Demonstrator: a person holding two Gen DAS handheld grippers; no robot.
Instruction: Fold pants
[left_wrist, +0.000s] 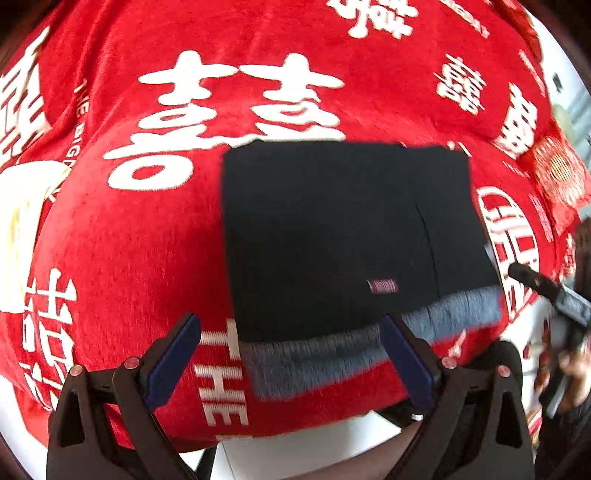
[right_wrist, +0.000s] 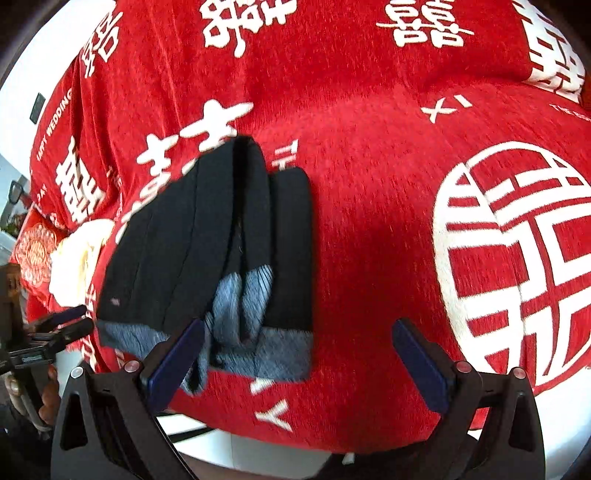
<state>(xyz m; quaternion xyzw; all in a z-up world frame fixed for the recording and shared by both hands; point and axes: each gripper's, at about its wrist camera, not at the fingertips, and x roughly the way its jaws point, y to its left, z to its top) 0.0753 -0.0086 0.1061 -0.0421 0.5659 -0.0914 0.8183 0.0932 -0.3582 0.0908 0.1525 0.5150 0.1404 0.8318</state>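
Left tongs (left_wrist: 291, 360): blue-padded fingers spread wide, empty, at the near edge of the pants. Red plush cloth with white print (left_wrist: 129, 240): double-happiness characters, "THE", "HAPPY WEDDING" partly legible; covers the white worktop (right_wrist: 44, 70). Folded black pants with grey waistband (left_wrist: 332, 236): squared stack lying on the cloth; small maroon label, writing unreadable. Right tongs (right_wrist: 299, 360): spread wide, empty, just beside the pants.
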